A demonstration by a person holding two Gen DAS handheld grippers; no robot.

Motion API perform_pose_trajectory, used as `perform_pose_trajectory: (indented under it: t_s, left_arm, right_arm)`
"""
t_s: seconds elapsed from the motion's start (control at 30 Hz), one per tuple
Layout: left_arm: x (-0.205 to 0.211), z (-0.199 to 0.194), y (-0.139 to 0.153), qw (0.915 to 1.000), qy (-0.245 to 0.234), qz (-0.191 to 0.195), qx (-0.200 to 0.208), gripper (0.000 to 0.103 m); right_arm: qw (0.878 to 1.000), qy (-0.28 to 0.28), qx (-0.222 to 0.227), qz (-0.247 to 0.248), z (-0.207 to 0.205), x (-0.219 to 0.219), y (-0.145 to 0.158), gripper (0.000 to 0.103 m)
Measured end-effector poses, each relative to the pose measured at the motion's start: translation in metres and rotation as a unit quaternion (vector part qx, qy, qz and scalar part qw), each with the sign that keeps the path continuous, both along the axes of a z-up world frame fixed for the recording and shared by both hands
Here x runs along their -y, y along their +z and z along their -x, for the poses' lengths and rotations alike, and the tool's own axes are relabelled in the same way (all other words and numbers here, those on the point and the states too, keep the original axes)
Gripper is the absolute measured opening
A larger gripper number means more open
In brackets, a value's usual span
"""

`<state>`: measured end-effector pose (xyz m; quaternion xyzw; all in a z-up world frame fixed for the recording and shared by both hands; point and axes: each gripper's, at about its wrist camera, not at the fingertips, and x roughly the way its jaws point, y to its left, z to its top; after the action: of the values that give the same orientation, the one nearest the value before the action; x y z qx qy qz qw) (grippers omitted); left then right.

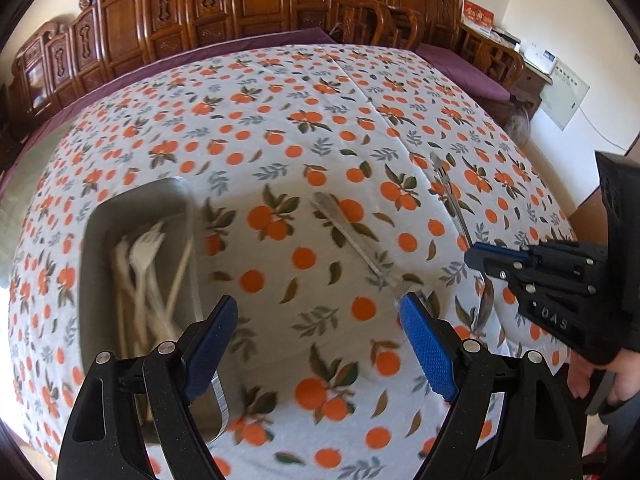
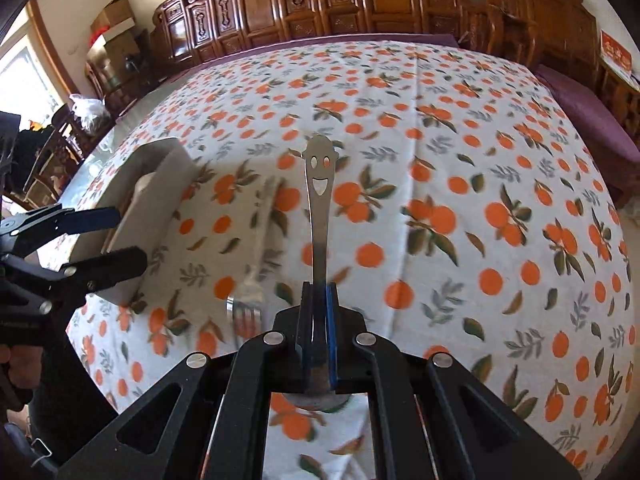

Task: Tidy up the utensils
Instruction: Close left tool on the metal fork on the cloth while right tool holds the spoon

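My right gripper (image 2: 318, 300) is shut on a steel spoon (image 2: 318, 184) with a smiley-face handle that points away from me; the bowl sits behind the pads. It also shows at the right in the left wrist view (image 1: 480, 256), holding the spoon (image 1: 452, 192) above the cloth. My left gripper (image 1: 318, 316) is open and empty, hovering beside a grey metal tray (image 1: 176, 196) holding several pale forks and chopsticks (image 1: 148, 248). A steel fork (image 1: 352, 236) lies on the cloth ahead of the left gripper; it also shows in the right wrist view (image 2: 256, 264).
A table with an orange-print cloth (image 2: 480, 160) fills both views. Carved wooden chairs (image 1: 240, 8) stand along the far edge. A purple cloth (image 2: 580, 112) lies beyond the right side. The tray (image 2: 148, 208) stands at the left.
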<state>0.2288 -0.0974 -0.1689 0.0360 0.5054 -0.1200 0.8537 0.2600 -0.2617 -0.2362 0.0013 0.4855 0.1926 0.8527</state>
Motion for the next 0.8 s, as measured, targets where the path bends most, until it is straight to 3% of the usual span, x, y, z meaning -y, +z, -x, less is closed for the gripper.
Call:
perform_pose_trajectory:
  t_s: [0.23, 0.4, 0.57, 0.8]
  left_arm:
    - [0.021, -0.026, -0.016, 0.9998, 0.004, 0.007, -0.021, 0.079]
    - [0.036, -0.040, -0.033, 0.9991, 0.003, 0.005, -0.043, 0.066]
    - [0.043, -0.049, -0.052, 0.9972, 0.005, 0.007, -0.074, 0.046]
    - [0.051, -0.051, -0.061, 0.9963, 0.002, -0.005, -0.085, 0.039]
  right_arm:
    - [1.000, -0.009, -0.006, -0.012, -0.004, 0.020, -0.010, 0.007]
    - [1.000, -0.009, -0.005, -0.020, -0.007, 0.026, -0.010, 0.007]
    - [1.000, -0.011, -0.006, -0.027, -0.009, 0.029, -0.011, 0.007]
    - [1.000, -0.013, -0.005, -0.027, -0.008, 0.030, -0.010, 0.007]
